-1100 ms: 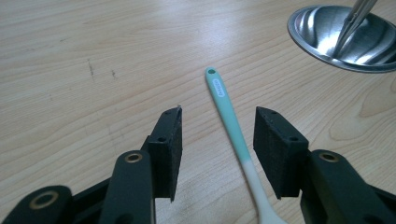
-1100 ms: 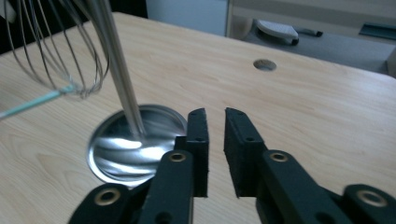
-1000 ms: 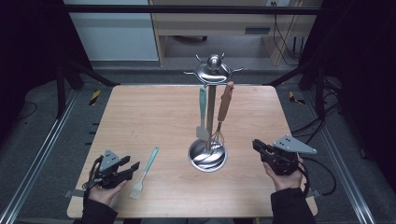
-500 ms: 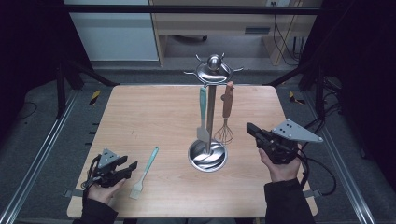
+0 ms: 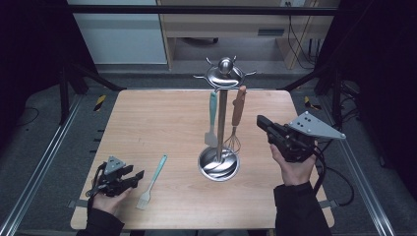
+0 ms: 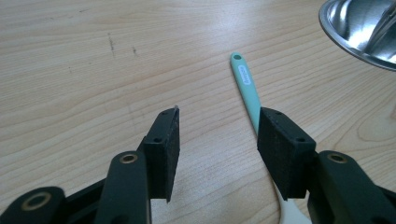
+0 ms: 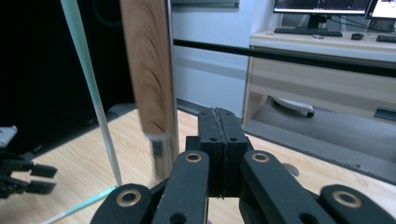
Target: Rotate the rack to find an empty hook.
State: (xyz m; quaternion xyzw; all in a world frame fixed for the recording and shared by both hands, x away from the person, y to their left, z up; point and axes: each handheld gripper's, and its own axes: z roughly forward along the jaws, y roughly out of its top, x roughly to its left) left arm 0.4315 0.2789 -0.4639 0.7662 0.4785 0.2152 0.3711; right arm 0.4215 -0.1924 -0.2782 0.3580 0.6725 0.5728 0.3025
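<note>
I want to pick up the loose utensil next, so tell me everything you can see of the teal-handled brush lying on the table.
The teal-handled brush lies flat on the wooden table, left of the steel stand's base. Its slim handle, plastic or silicone by the look, has a hanging hole and a small white label near the far end; the pale head points toward the person. The left gripper sits low beside it, jaws apart, with the handle running just past the outer side of one pad, not between them. Whether that pad touches it I cannot tell.

A pale wooden table (image 5: 147, 118) carries a shiny steel utensil stand (image 5: 219, 164) near its middle and a mint-green silicone brush (image 5: 152, 182) toward its front-left corner.
</note>
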